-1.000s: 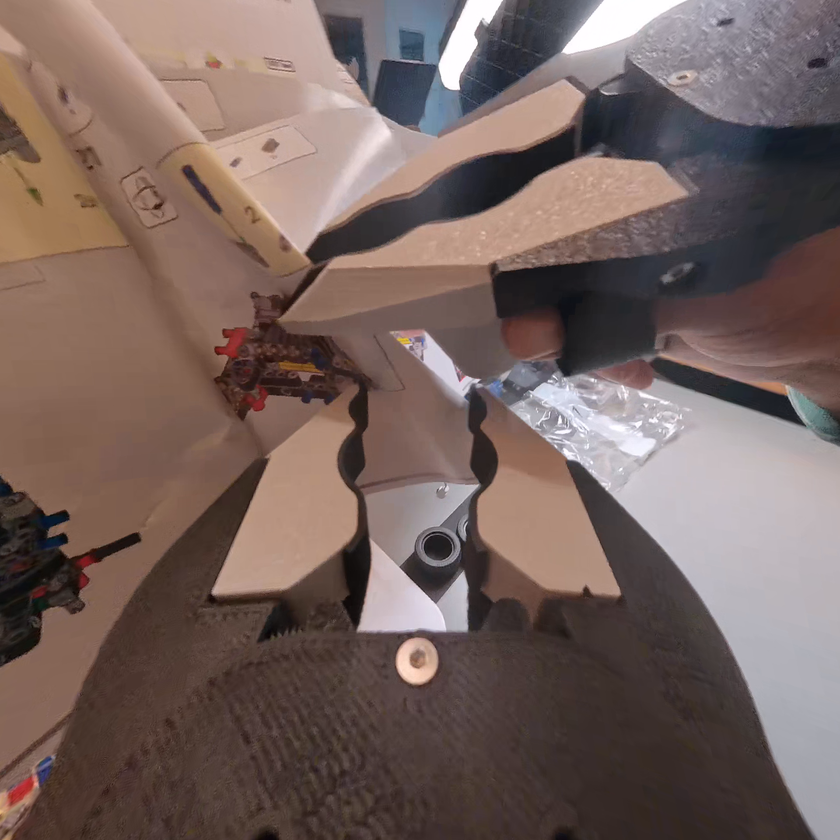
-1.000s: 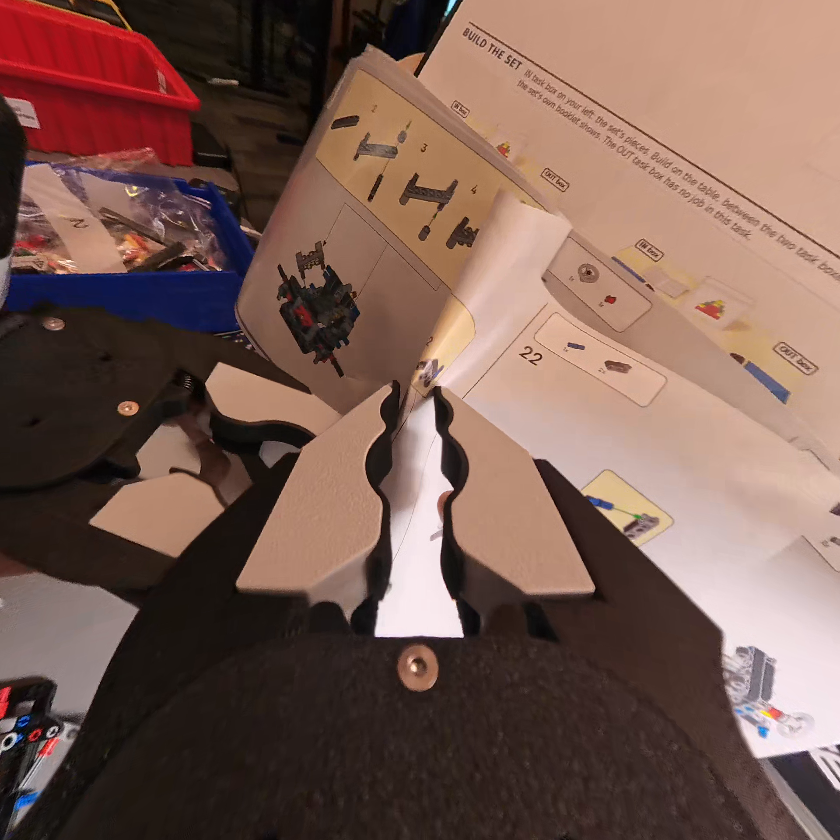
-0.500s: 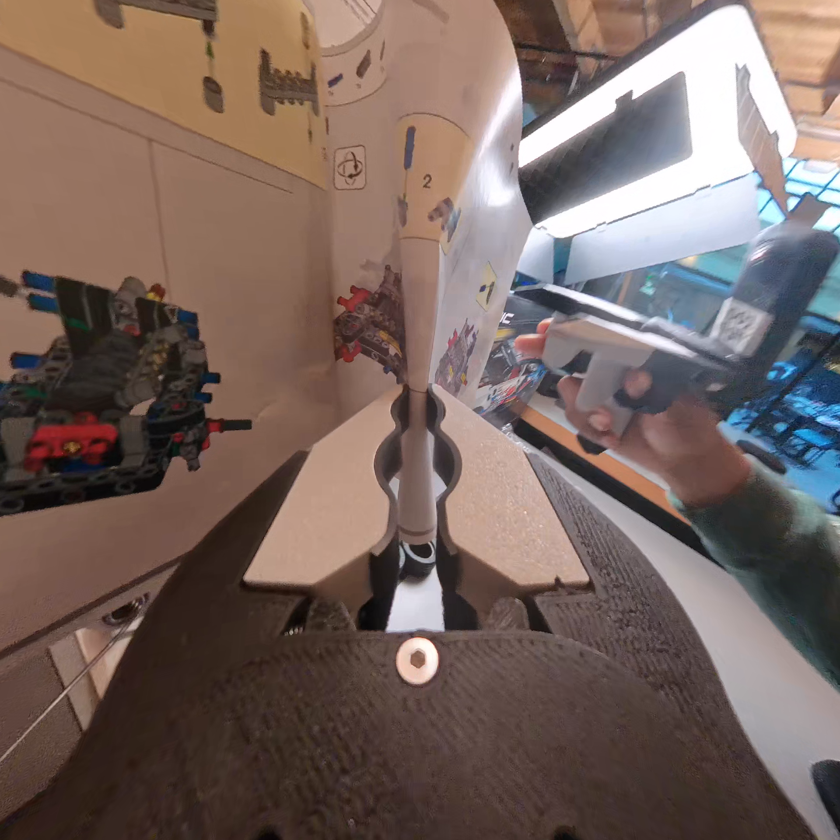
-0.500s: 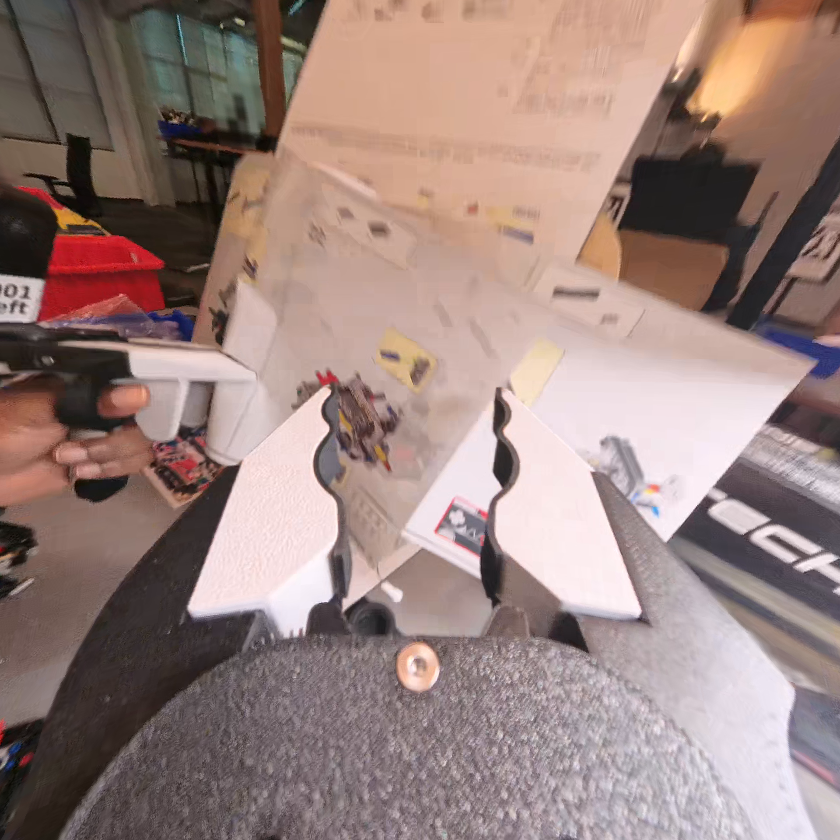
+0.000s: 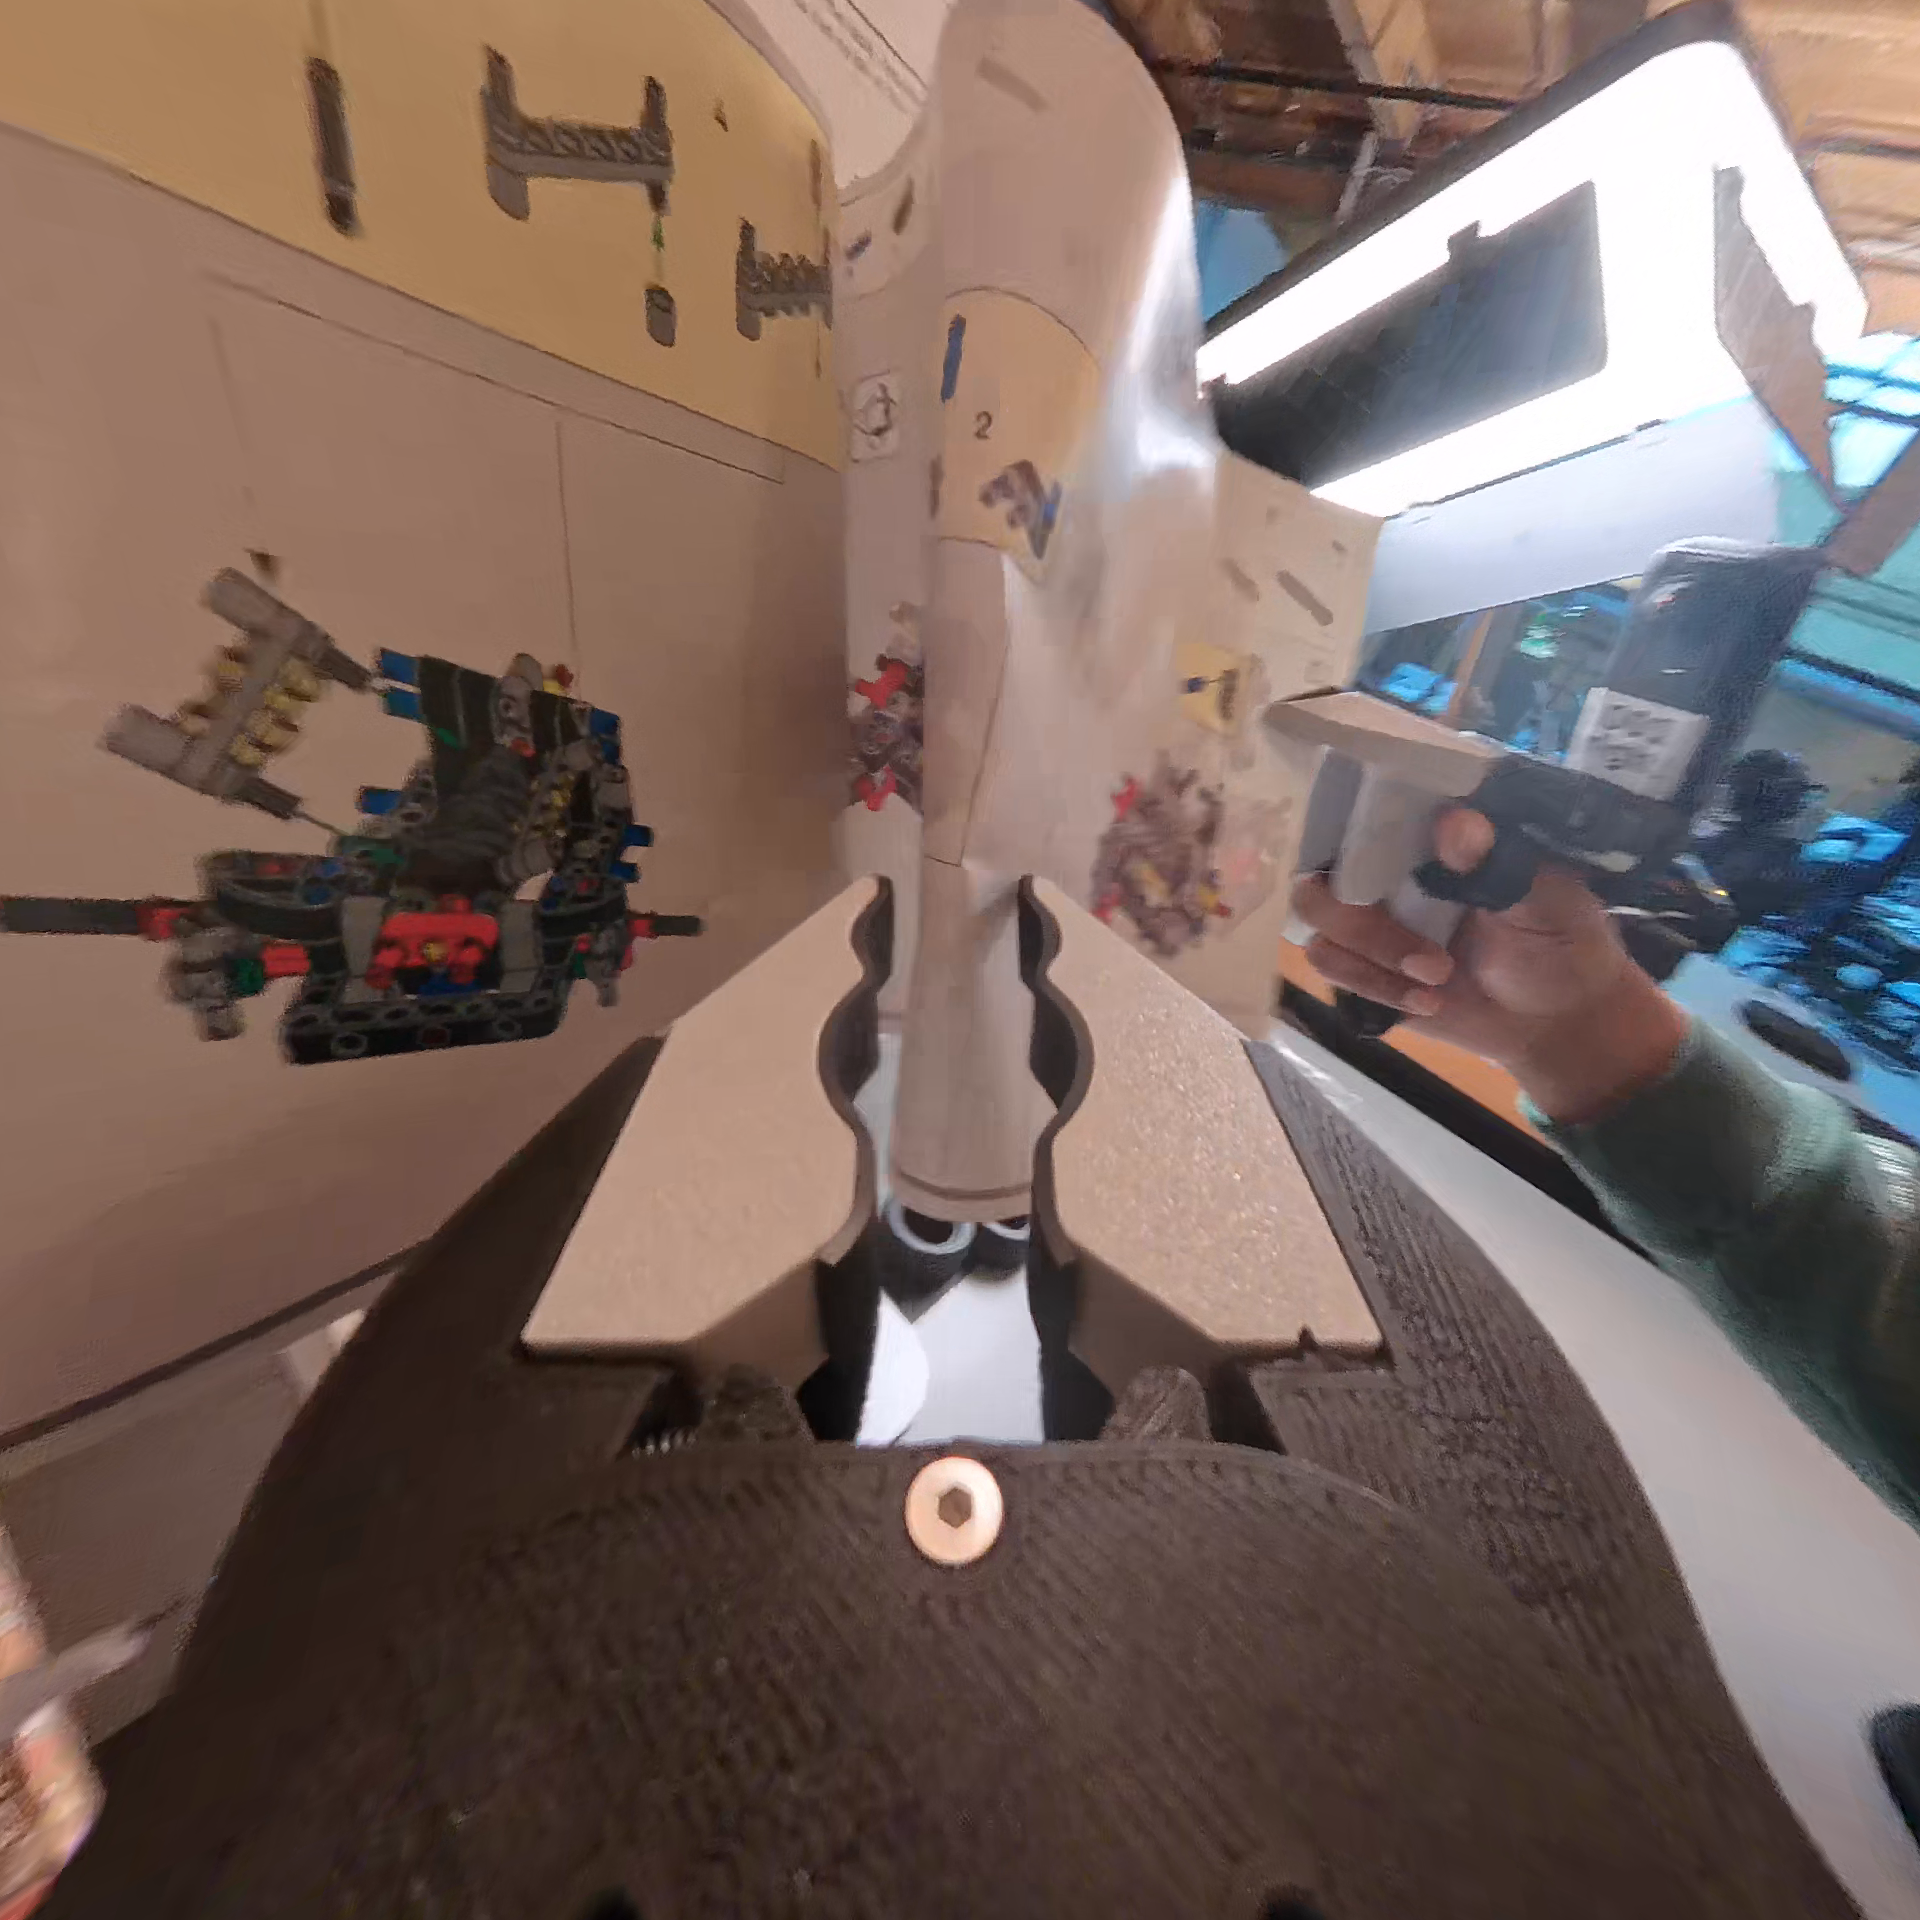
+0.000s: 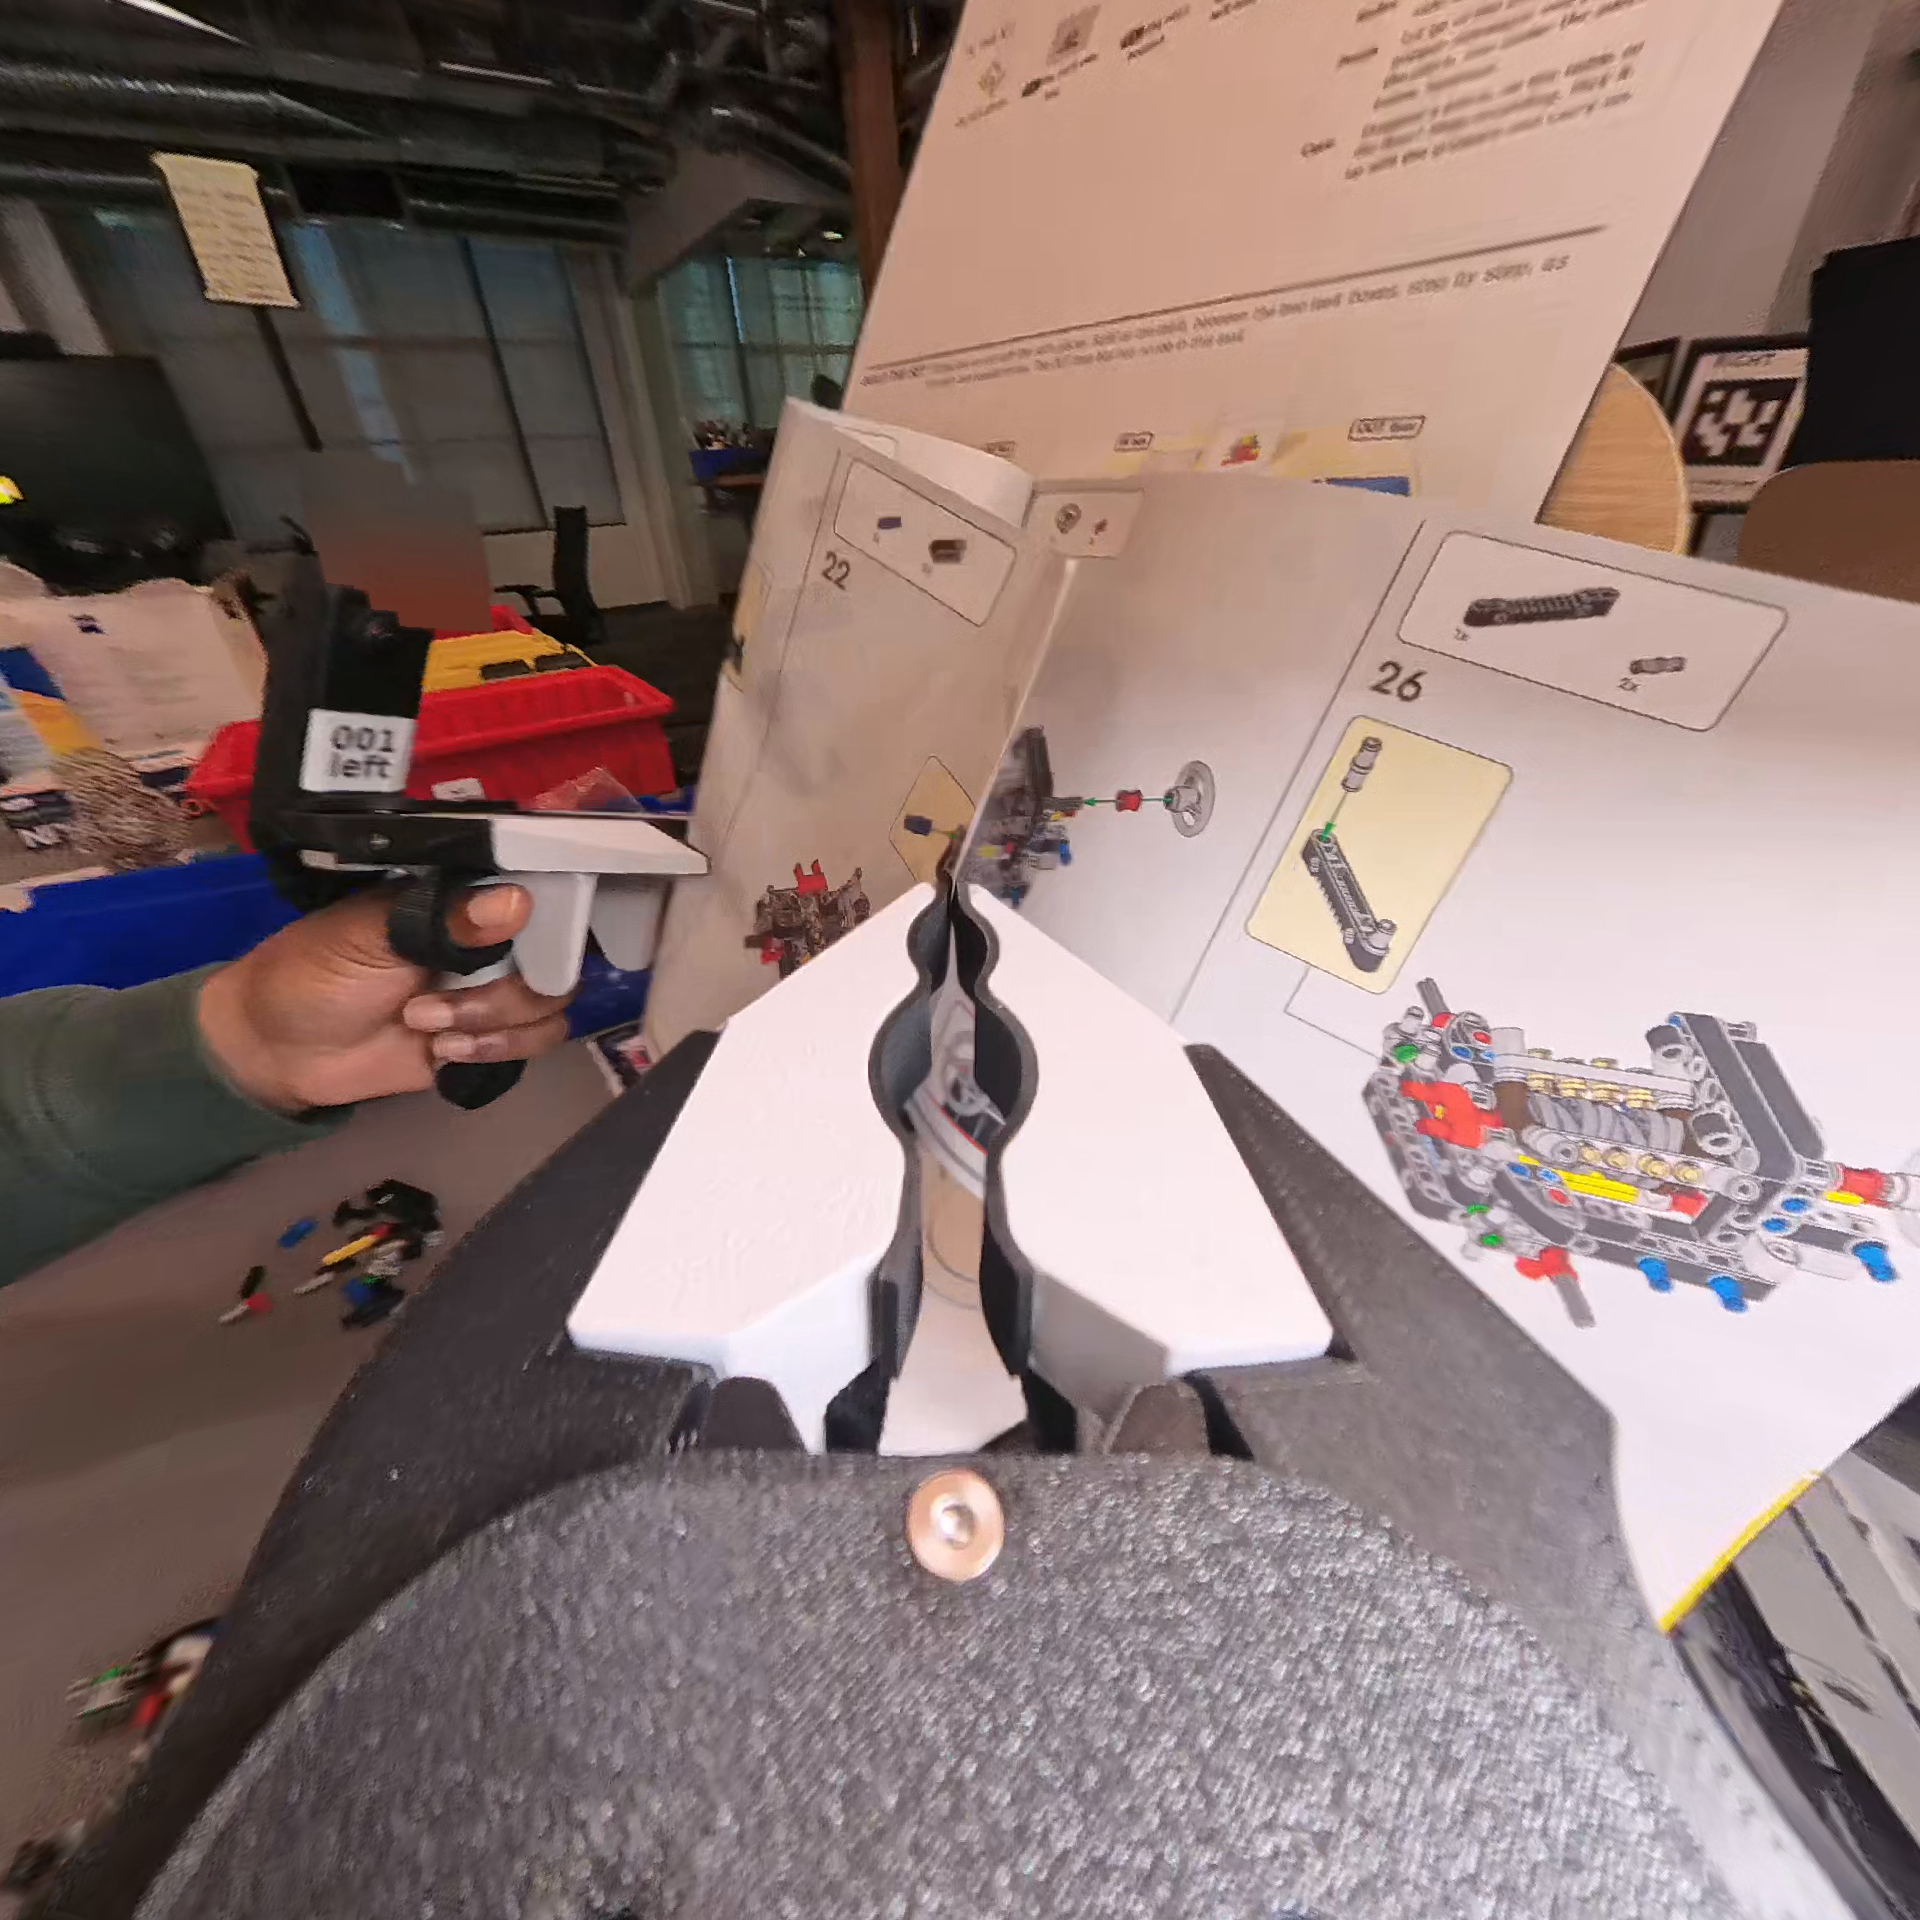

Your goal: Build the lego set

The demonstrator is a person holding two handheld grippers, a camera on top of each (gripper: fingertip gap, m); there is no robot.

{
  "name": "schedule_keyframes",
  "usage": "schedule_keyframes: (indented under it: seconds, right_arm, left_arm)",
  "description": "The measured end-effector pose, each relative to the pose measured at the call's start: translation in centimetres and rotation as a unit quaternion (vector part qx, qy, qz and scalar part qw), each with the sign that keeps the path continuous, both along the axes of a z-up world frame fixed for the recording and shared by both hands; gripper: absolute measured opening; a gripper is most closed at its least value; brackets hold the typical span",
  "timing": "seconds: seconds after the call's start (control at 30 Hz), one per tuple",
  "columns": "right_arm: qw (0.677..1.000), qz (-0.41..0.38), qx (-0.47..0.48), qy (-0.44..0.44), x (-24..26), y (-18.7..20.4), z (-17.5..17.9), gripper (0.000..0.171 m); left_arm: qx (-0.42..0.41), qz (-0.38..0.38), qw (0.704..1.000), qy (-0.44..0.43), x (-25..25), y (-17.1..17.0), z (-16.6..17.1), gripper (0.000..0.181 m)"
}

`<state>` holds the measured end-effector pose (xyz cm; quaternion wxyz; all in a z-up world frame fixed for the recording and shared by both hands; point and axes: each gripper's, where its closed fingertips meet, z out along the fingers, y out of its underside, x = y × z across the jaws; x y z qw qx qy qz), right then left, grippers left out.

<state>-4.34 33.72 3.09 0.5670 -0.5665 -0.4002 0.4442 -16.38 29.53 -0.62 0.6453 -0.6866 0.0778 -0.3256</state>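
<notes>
The Lego instruction booklet (image 5: 416, 520) stands open and lifted off the table. My left gripper (image 5: 954, 894) is open, with a curled bundle of pages (image 5: 966, 1039) standing between its fingers. My right gripper (image 6: 951, 894) is shut on the edge of a booklet page (image 6: 1351, 831) near the spine and holds it up. The right gripper shows farther off in the left wrist view (image 5: 1351, 748), and the left gripper in the right wrist view (image 6: 623, 852), next to the booklet's left edge. Two black tyres (image 5: 940, 1242) lie on the table under the pages.
Loose small Lego parts (image 6: 353, 1247) lie on the table at the left. A red bin (image 6: 540, 717) and a blue bin (image 6: 125, 914) stand behind them. A large white printed board (image 6: 1247, 208) leans behind the booklet. The tips of one gripper are about 15 cm away from the tips of the other.
My left gripper, shut on the curled pages half a second ago, has opened. My right gripper, open then, has shut on a page edge. The booklet has spread wider.
</notes>
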Motion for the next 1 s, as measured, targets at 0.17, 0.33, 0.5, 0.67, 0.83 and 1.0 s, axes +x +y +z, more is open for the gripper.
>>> schedule_keyframes:
  seconds: [0.17,0.33,0.5,0.67,0.83,1.0]
  right_arm:
    - [0.995,0.096,0.010,0.010,-1.3,-5.9,2.6,0.000]
    - [0.989,0.149,0.010,0.007,-6.9,-10.2,4.4,0.000]
    - [0.984,0.169,0.032,-0.043,-15.5,-13.3,4.0,0.000]
    - [0.984,0.135,0.087,-0.075,-19.0,-13.9,3.9,0.031]
    - [0.986,0.092,0.115,-0.072,-15.1,-11.7,2.6,0.031]
    - [0.972,-0.058,0.140,-0.177,-11.2,-4.0,-2.6,0.028]
  left_arm:
    - [0.100,0.140,0.981,0.093,-2.9,-3.5,4.3,0.045]
    - [0.099,0.020,0.985,0.142,2.3,-10.0,4.0,0.077]
    - [0.092,0.198,0.935,0.279,-2.2,-9.8,2.3,0.044]
    - [0.060,0.259,0.927,0.264,-8.5,-8.1,2.0,0.002]
    - [0.031,0.267,0.941,0.207,-13.5,-6.6,0.8,0.003]
    - [0.006,0.268,0.946,0.182,-16.6,-4.5,-0.1,0.007]
